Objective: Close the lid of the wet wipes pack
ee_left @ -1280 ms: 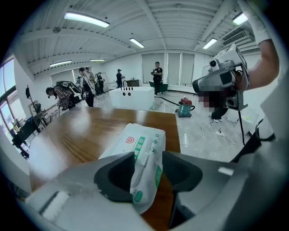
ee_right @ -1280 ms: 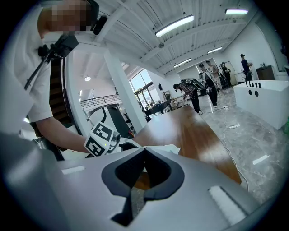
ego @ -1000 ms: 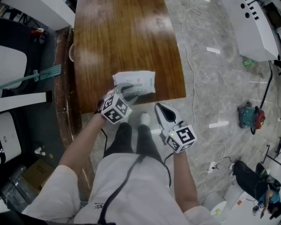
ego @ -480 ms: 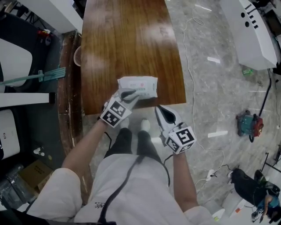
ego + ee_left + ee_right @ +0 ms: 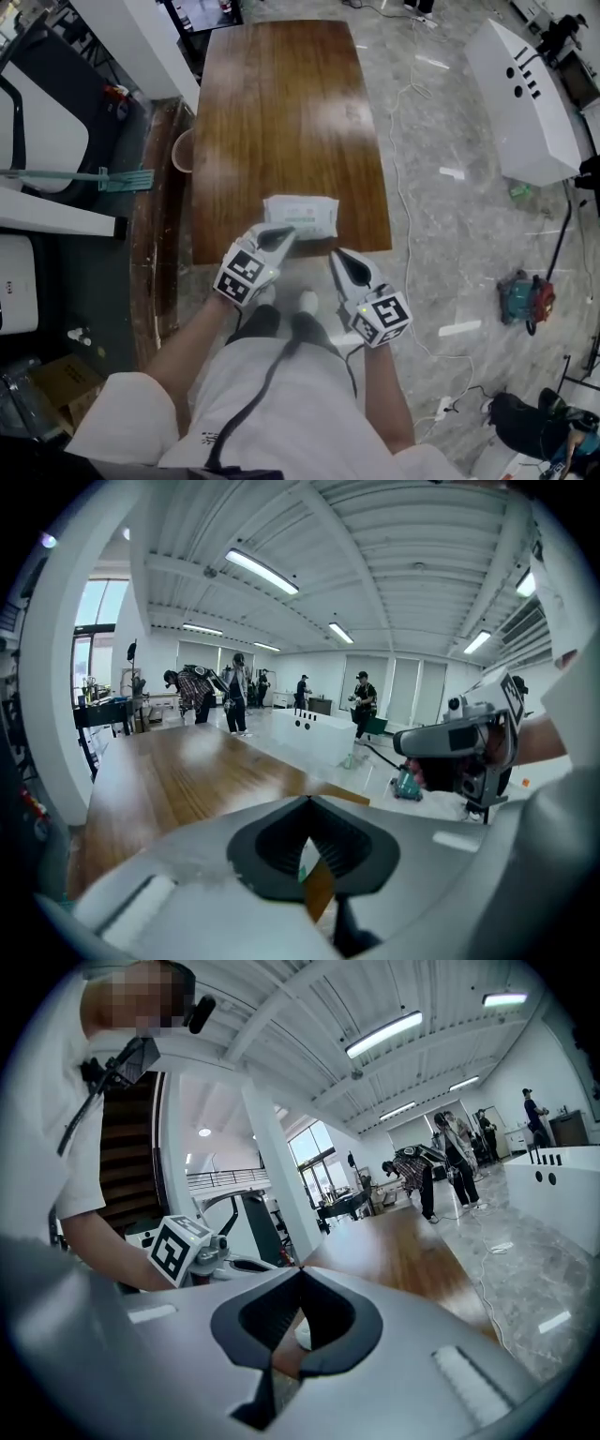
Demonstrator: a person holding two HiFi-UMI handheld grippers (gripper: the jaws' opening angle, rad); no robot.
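On the wooden table (image 5: 281,112), near its front edge, the wet wipes pack (image 5: 302,216) lies flat with no raised lid showing, so the closing looks done. Just beside it, the left gripper (image 5: 287,232) has just been closing its jaws and they meet on nothing. The right gripper (image 5: 337,254), off the table, is also pinched together and empty.

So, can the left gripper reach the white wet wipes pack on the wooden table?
Probably yes: the shut, empty left gripper hangs close to the white wet wipes pack, with nothing between them.
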